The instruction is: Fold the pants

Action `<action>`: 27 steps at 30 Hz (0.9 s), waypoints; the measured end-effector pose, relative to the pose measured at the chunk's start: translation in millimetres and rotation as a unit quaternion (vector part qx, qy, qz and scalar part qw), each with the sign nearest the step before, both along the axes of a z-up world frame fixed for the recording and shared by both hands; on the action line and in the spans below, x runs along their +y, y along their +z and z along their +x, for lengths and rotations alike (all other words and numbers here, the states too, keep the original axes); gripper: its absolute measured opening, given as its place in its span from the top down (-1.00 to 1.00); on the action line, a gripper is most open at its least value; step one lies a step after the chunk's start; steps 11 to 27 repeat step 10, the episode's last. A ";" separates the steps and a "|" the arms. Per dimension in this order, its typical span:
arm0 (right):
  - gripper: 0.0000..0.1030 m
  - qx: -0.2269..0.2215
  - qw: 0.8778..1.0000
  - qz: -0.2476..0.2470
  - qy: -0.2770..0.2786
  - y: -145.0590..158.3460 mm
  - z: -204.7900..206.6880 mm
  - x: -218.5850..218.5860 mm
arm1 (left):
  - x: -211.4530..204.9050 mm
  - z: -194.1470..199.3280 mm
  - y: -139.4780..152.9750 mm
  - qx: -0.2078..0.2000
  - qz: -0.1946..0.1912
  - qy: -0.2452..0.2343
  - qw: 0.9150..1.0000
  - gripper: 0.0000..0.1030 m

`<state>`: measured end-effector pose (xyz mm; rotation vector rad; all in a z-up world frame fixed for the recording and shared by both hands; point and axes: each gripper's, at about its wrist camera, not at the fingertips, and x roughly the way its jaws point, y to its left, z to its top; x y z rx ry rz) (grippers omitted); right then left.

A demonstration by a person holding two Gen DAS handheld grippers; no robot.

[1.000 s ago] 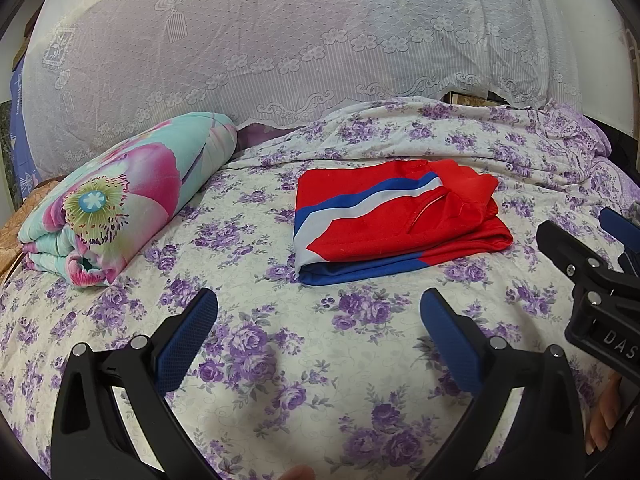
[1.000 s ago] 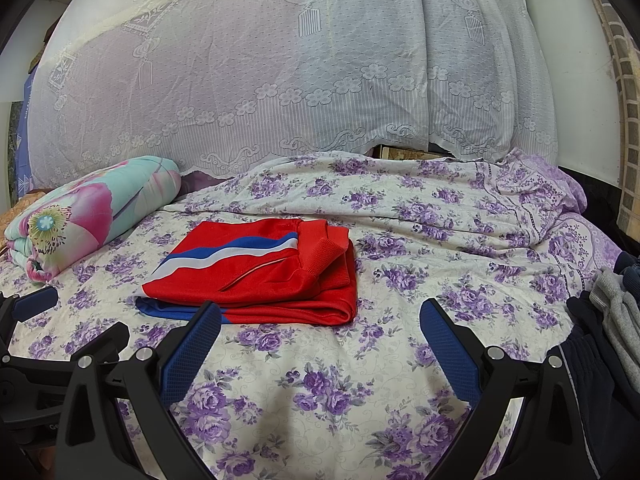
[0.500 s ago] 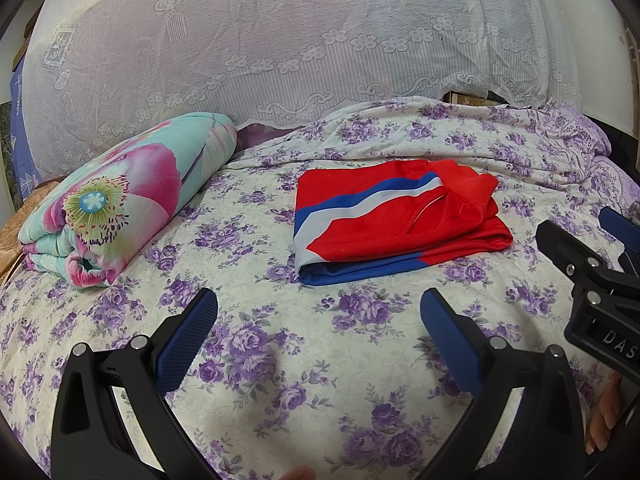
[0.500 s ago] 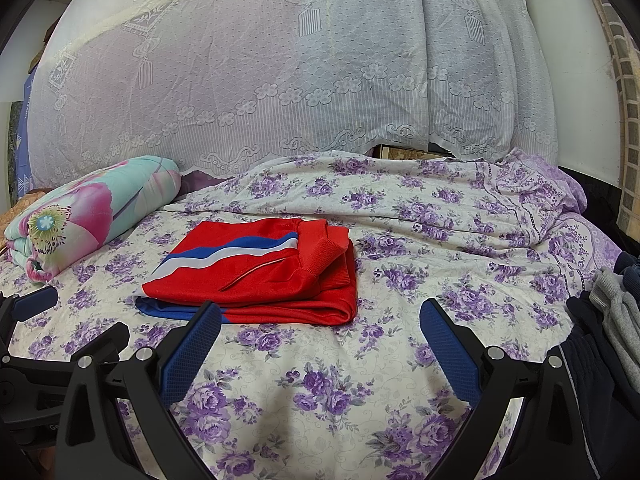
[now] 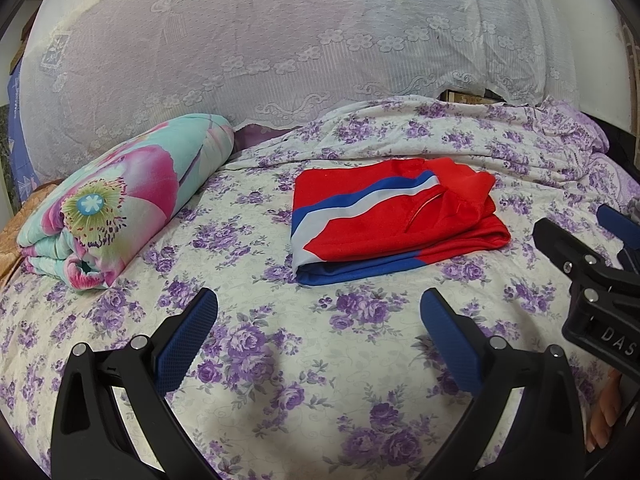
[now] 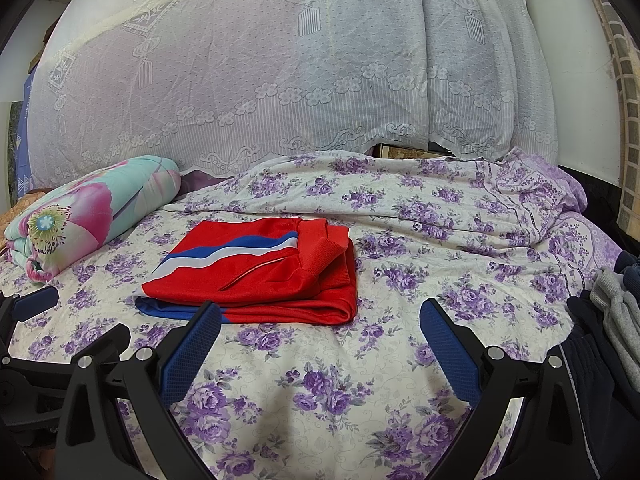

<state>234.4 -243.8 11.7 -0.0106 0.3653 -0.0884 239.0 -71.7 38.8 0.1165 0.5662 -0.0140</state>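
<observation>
In the left wrist view, the left gripper (image 5: 318, 312) hangs above the purple-flowered bedsheet (image 5: 256, 360) with its blue fingers spread wide and nothing between them. The red pants (image 5: 394, 222), folded into a flat rectangle, lie on the sheet ahead of it, well apart from the rolled floral quilt (image 5: 120, 204) at the left. In the right wrist view, the right gripper (image 6: 320, 324) is likewise spread and empty, the pants (image 6: 260, 272) just beyond its left fingertip, with dark clothes (image 6: 600, 344) piled at the right edge.
</observation>
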 end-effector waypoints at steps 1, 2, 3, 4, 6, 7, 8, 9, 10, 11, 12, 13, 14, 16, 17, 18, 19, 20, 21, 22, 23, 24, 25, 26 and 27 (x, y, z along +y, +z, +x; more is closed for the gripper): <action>-0.93 0.000 1.000 0.000 0.000 0.1 0.4 -0.3 | 0.1 0.1 -0.2 0.000 0.001 0.001 1.000 -0.92; -0.93 0.000 1.000 0.000 0.000 0.0 0.2 -0.1 | 1.3 0.8 -0.4 0.001 -0.001 0.000 1.000 -0.92; -0.93 0.000 1.000 0.000 0.000 0.1 0.5 -0.4 | 2.2 1.3 -0.7 0.003 -0.004 -0.002 1.000 -0.92; -0.93 0.000 1.000 0.000 0.000 0.0 0.4 -0.3 | 3.8 2.3 -1.0 0.006 -0.009 -0.003 1.000 -0.92; -0.93 0.000 1.000 0.000 0.000 -0.1 -0.1 -0.1 | 7.4 3.1 -0.7 0.008 -0.019 -0.001 1.000 -0.92; -0.93 0.000 1.000 0.000 0.000 0.0 0.4 -0.5 | 7.3 3.3 0.2 0.008 -0.022 -0.004 1.000 -0.92; -0.93 0.000 1.000 0.000 0.000 -0.1 0.2 -0.3 | 8.8 3.2 0.1 0.008 -0.025 -0.005 1.000 -0.92; -0.93 0.000 1.000 0.000 0.000 0.0 0.3 -0.6 | 7.7 3.1 0.2 0.009 -0.024 -0.006 1.000 -0.92; -0.93 0.000 1.000 0.000 0.000 0.0 0.3 -0.6 | 7.4 2.9 0.3 0.009 -0.023 -0.006 1.000 -0.92; -0.93 0.000 1.000 0.000 0.000 0.0 0.3 -0.6 | 7.4 2.9 0.3 0.009 -0.023 -0.006 1.000 -0.92; -0.93 0.000 1.000 0.000 0.000 0.0 0.3 -0.6 | 7.4 2.9 0.3 0.009 -0.023 -0.006 1.000 -0.92; -0.93 0.000 1.000 0.000 0.000 0.0 0.3 -0.6 | 7.4 2.9 0.3 0.009 -0.023 -0.006 1.000 -0.92; -0.93 0.000 1.000 0.000 0.000 0.0 0.3 -0.6 | 7.4 2.9 0.3 0.009 -0.023 -0.006 1.000 -0.92; -0.93 0.000 1.000 0.000 0.000 0.0 0.3 -0.6 | 7.4 2.9 0.3 0.009 -0.023 -0.006 1.000 -0.92; -0.93 0.000 1.000 0.000 0.000 0.0 0.3 -0.6 | 7.4 2.9 0.3 0.009 -0.023 -0.006 1.000 -0.92; -0.93 0.000 1.000 0.000 0.000 0.0 0.3 -0.6 | 7.4 2.9 0.3 0.009 -0.023 -0.006 1.000 -0.92; -0.93 0.000 1.000 0.000 0.000 0.0 0.3 -0.6 | 7.4 2.9 0.3 0.009 -0.023 -0.006 1.000 -0.92; -0.93 0.000 1.000 0.000 0.000 0.0 0.3 -0.6 | 7.4 2.9 0.3 0.009 -0.023 -0.006 1.000 -0.92; -0.93 0.000 1.000 0.000 0.000 0.0 0.3 -0.6 | 7.4 2.9 0.3 0.009 -0.023 -0.006 1.000 -0.92; -0.93 0.000 1.000 0.000 0.000 0.0 0.3 -0.6 | 7.4 2.9 0.3 0.009 -0.023 -0.006 1.000 -0.92; -0.93 0.000 1.000 0.000 0.000 0.0 0.3 -0.6 | 7.4 2.9 0.3 0.009 -0.023 -0.006 1.000 -0.92; -0.93 0.000 1.000 0.000 0.000 0.0 0.3 -0.6 | 7.4 2.9 0.3 0.009 -0.023 -0.006 1.000 -0.92; -0.93 0.000 1.000 0.000 0.000 0.0 0.3 -0.6 | 7.4 2.9 0.3 0.009 -0.023 -0.006 1.000 -0.92; -0.93 0.000 1.000 0.000 0.000 0.0 0.3 -0.6 | 7.4 2.9 0.3 0.009 -0.023 -0.006 1.000 -0.92; -0.93 0.000 1.000 0.000 0.000 0.0 0.3 -0.6 | 7.4 2.9 0.3 0.009 -0.023 -0.006 1.000 -0.92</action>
